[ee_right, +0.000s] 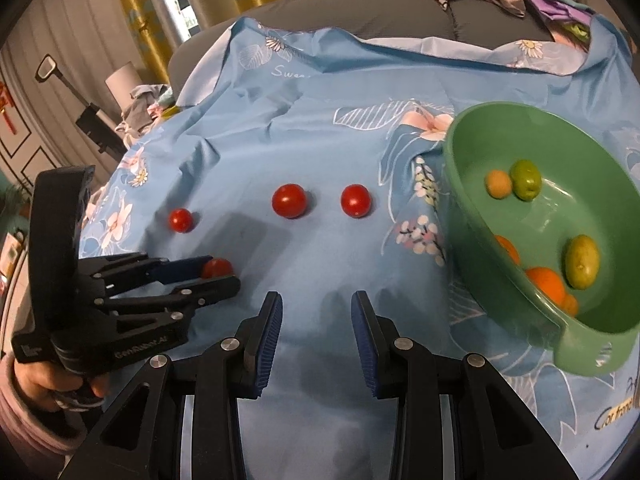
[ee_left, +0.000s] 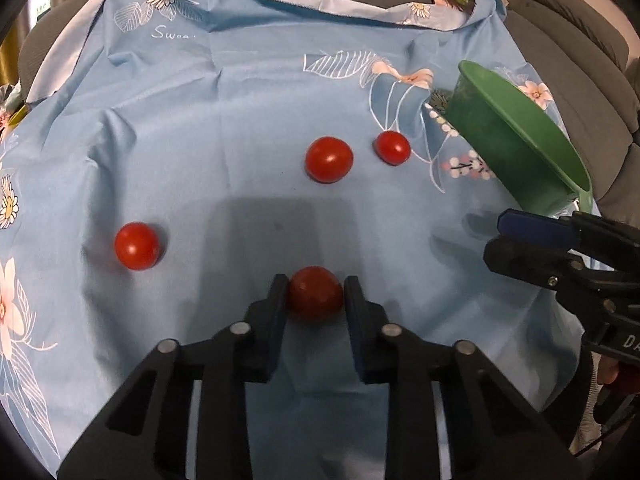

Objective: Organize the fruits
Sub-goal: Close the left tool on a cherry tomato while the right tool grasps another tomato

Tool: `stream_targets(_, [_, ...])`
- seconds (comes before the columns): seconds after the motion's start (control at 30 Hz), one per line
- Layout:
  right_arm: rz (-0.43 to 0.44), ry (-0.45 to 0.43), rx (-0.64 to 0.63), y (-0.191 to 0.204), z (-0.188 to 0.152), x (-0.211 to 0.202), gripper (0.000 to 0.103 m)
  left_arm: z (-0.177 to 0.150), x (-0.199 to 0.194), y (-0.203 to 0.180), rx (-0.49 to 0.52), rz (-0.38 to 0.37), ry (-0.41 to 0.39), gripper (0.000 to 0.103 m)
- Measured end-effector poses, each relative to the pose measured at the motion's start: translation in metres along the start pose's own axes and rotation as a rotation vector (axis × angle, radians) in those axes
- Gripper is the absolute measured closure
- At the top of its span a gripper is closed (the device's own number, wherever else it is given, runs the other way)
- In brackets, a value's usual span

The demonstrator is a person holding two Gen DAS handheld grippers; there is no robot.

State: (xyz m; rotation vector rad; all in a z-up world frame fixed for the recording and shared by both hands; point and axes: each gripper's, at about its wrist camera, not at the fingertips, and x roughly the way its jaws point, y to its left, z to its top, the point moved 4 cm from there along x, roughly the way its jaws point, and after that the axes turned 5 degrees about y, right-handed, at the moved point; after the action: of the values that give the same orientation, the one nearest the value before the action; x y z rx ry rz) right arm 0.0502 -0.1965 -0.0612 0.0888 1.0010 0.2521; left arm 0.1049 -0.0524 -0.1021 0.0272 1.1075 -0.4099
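Closing our left gripper (ee_left: 315, 294) narrowly on the nearest tomato (ee_left: 315, 293), we should squeeze gently and lift straight toward the green bowl (ee_right: 472, 208), right fingers (ee_right: 269, 328) idling wide.

Surface = light-blue floral cloth (ee_right: 312, 128), wrinkled, spread over a grey sofa (ee_right: 360, 12). On cloth: 4 red cherry tomatoes — far-left one (ee_right: 181, 220), 2 mid ones side by side, apart (ee_right: 289, 200) (ee_right: 355, 200), nearest one (ee_left: 315, 294) w/ fingers either side. Green bowl (ee_right: 472, 216) sits at right, tilted, w/ green, orange & yellowish fruit inside.
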Motion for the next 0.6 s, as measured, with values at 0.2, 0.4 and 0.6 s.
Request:
stream_targets(0.2, [0.012, 0.011, -0.030, 0.009, 0.011, 0.013, 0.067, -0.001, -0.003, 0.005, -0.021, -0.027, -0.009, 0.078])
stream_targets(0.4, [0.011, 0.009, -0.050, 0.014, 0.035, 0.030, 0.067, -0.004, -0.027, 0.019, -0.054, -0.032, -0.055, 0.078])
stream_targets(0.6, [-0.028, 0.020, -0.107, 0.026, 0.061, 0.055, 0.067, -0.007, -0.036, 0.033, -0.094, -0.036, -0.072, 0.078])
